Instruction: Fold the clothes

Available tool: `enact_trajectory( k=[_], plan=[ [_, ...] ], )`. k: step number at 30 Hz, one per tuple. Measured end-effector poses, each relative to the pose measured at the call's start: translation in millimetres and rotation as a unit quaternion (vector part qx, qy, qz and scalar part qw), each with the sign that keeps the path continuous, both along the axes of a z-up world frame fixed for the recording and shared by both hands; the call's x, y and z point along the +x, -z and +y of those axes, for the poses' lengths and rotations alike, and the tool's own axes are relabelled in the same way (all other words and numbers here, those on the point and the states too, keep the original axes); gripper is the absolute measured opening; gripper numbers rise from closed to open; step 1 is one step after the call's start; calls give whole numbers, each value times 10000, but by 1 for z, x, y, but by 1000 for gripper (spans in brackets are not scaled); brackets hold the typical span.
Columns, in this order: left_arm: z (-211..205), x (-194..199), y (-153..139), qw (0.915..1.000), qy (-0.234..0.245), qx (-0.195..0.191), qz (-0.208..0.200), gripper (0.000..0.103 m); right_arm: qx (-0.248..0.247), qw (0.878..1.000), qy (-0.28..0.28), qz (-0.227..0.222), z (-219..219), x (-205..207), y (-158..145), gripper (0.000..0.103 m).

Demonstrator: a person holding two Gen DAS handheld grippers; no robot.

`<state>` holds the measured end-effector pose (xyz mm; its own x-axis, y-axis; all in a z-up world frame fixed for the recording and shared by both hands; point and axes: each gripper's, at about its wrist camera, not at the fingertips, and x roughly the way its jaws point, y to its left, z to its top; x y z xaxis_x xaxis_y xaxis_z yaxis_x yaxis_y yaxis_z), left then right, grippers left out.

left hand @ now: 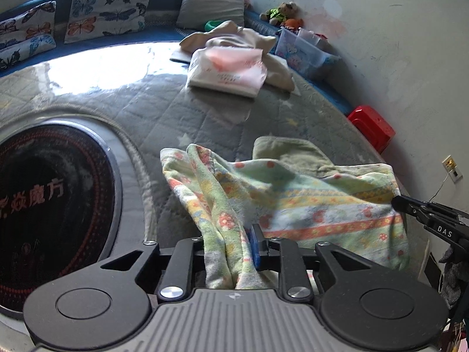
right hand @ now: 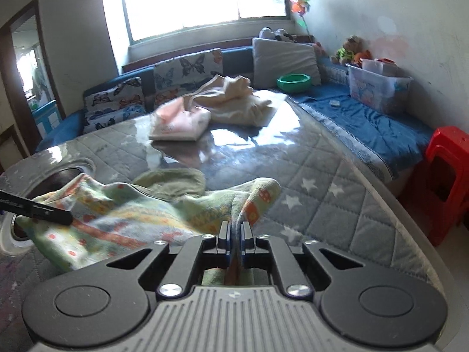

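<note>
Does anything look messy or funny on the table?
Yes. The cream cloth at the far side lies in a crumpled heap, half over the pink-and-white folded pile, so it looks unfolded. The flowery towel near both grippers is bunched up too, but both grippers are holding it mid-fold.

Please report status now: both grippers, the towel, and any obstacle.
Left gripper shut on floral towel. Right gripper shut on the same towel, opposite end. Towel bunched, partly lifted. Folded pink cloth beyond, not obstructing.
</note>
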<state>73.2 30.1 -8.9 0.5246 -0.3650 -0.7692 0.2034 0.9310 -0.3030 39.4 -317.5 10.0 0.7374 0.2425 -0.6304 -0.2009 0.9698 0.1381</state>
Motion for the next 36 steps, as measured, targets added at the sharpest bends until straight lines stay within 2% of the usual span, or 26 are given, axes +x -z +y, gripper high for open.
enact_trajectory(
  k=[4,5,7,10,12,16,18,25,36],
  plan=[
    [3,0,3,9999,-43,108,5,30,-67,9998,156,117,-7,5,9,7],
    [4,0,1,9999,-65,132,-20,42,-60,9997,191,125,-9,5,10,9],
    [7,1,-1,9998,-108,180,-72,48,-63,9997,205,115,-12,7,11,10],
    [10,2,-4,9994,-172,251,-148,48,-75,9998,157,72,-10,11,11,11],
    [12,2,-6,9991,-215,299,-200,50,-63,9999,76,38,-5,14,10,22],
    [15,3,-11,9985,-271,365,-319,51,-6,9999,-149,-24,10,23,8,28],
    [9,4,-15,9982,-200,356,-438,51,-25,9996,-295,-26,21,27,9,34],
    [-14,15,-16,9975,64,295,-632,49,-79,9978,-655,-2,50,40,14,35],
    [-30,39,3,9978,163,421,-488,48,-302,9964,-778,152,70,66,28,36]
  ],
)
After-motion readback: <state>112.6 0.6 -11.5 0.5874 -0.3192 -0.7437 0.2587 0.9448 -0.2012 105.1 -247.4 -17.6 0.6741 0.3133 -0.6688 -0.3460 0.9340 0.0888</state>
